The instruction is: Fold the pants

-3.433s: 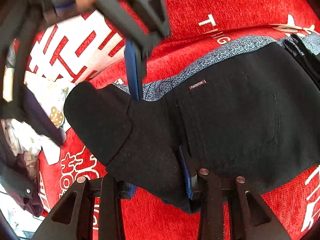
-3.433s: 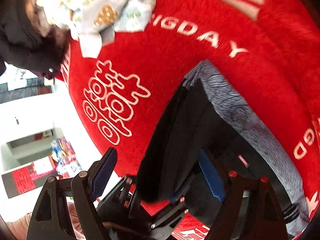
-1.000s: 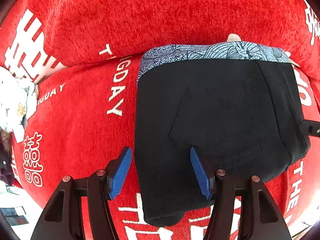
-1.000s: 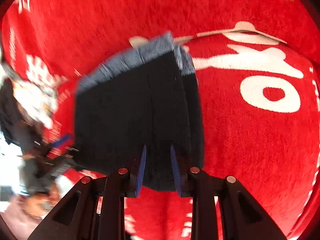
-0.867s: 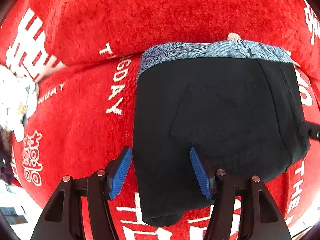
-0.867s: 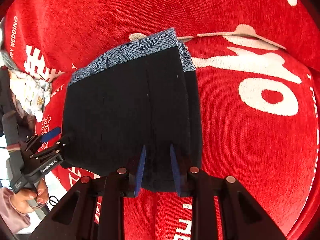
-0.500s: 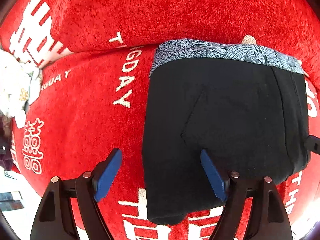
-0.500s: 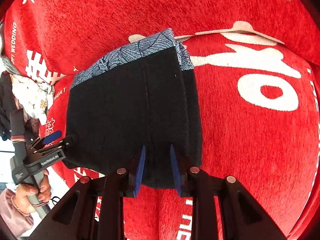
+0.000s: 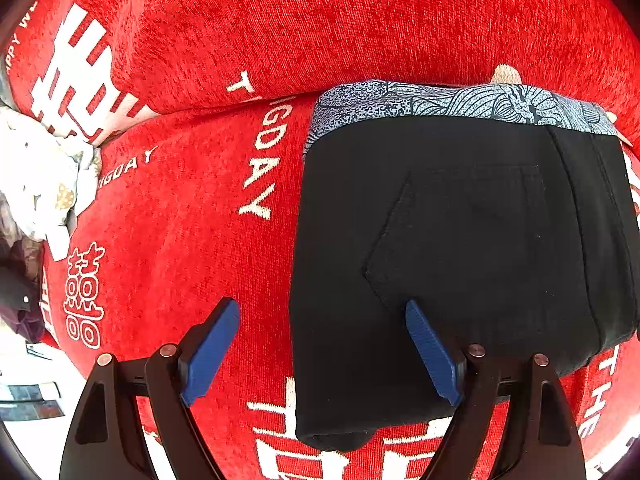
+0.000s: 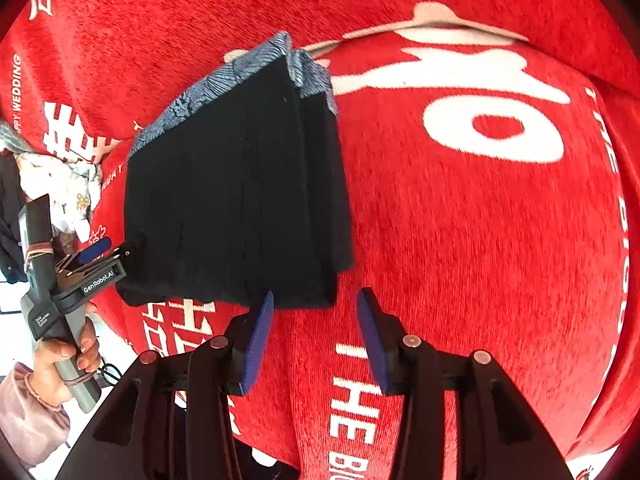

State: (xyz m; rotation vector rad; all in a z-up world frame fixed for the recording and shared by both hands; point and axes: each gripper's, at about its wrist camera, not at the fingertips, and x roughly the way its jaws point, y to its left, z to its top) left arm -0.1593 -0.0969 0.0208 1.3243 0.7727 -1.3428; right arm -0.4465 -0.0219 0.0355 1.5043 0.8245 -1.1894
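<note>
The black pants (image 9: 460, 248) lie folded into a compact rectangle on the red cloth, with a blue-grey patterned waistband (image 9: 460, 102) along the far edge. They also show in the right wrist view (image 10: 236, 200). My left gripper (image 9: 320, 340) is open at the pants' near left corner, its right pad (image 9: 430, 354) over the black fabric. It shows from the side in the right wrist view (image 10: 96, 264). My right gripper (image 10: 314, 332) is open and empty, just off the pants' near right corner.
A red plush cover with white lettering (image 10: 492, 128) spans the surface and rises as a backrest (image 9: 320, 20) behind the pants. A heap of light patterned clothes (image 9: 44, 188) lies at the far left. The cover's near edge drops to a white floor (image 9: 28, 376).
My right gripper has let go of the pants' near edge, opened and drawn back to the right. My left gripper has opened wider. The folded pants stay in place.
</note>
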